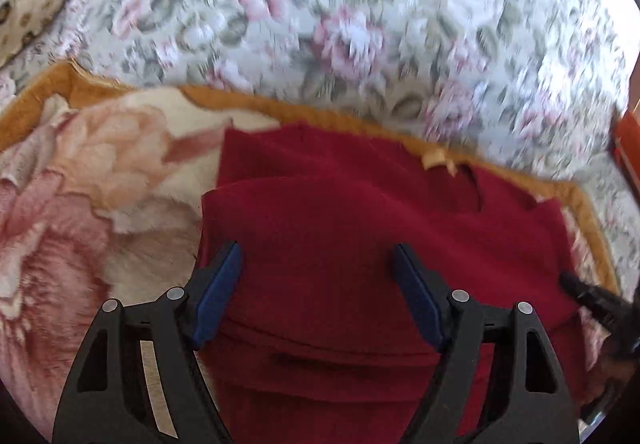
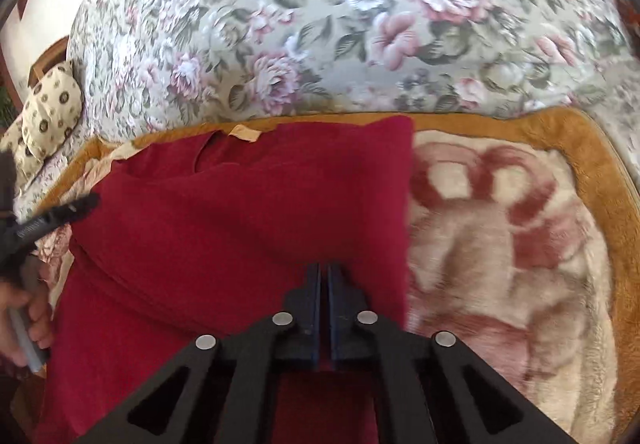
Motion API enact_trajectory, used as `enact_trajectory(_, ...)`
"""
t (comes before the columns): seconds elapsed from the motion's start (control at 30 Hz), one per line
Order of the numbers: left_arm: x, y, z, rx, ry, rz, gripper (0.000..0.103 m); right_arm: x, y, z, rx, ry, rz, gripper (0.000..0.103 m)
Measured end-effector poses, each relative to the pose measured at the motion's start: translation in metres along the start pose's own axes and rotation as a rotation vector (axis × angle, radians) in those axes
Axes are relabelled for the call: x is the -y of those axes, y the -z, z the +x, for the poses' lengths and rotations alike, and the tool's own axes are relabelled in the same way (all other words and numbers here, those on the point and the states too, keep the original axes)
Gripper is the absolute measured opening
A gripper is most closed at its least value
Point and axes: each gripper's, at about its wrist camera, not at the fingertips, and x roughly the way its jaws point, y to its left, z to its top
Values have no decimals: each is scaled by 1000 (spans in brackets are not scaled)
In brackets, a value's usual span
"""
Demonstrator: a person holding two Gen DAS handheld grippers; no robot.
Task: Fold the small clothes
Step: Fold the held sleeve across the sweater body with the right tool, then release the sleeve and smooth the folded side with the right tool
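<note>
A dark red garment (image 1: 340, 212) lies partly folded on a plush flower blanket (image 1: 80, 204); a small tan label shows at its far neckline. My left gripper (image 1: 318, 252) is open and empty, its blue pads just above the garment's folded layer. In the right wrist view the same red garment (image 2: 240, 212) fills the middle. My right gripper (image 2: 324, 270) is shut on a fold of the garment's near right part. The left gripper's black finger (image 2: 60, 216) shows at the garment's left edge.
The blanket (image 2: 520, 244) has an orange-brown border (image 2: 580, 132) and lies on a flower-patterned bedspread (image 2: 320, 24). A patterned cream cushion (image 2: 48, 112) sits at the far left. An orange-red object (image 1: 628, 140) stands at the right edge.
</note>
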Motion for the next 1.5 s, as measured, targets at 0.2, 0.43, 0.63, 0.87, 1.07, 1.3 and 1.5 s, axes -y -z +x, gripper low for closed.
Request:
enact_trajectory(0.2, -9, 10, -6, 21, 52, 27, 78, 24, 5, -5, 5, -73, 113, 0)
enact_trajectory(0.43, -12, 16, -2, 59, 73, 12, 78, 61, 14, -13, 12, 110, 262, 0)
enact_trajectory(0.63, -12, 17, -1, 71, 71, 9, 78, 2, -25, -46, 122, 117, 81, 1)
enact_trajectory(0.87, -12, 18, 1, 75, 63, 13, 78, -160, -61, 51, -105, -152, -214, 3)
enact_trajectory(1.07, -12, 18, 4, 76, 58, 12, 78, -135, -54, 93, -158, -157, -146, 2)
enact_trajectory(1.3, -12, 17, 5, 76, 55, 17, 78, 28, -58, 54, -35, -25, 107, 0)
enact_trajectory(1.5, -11, 17, 5, 76, 48, 20, 78, 43, -61, 35, -23, 70, 121, 0)
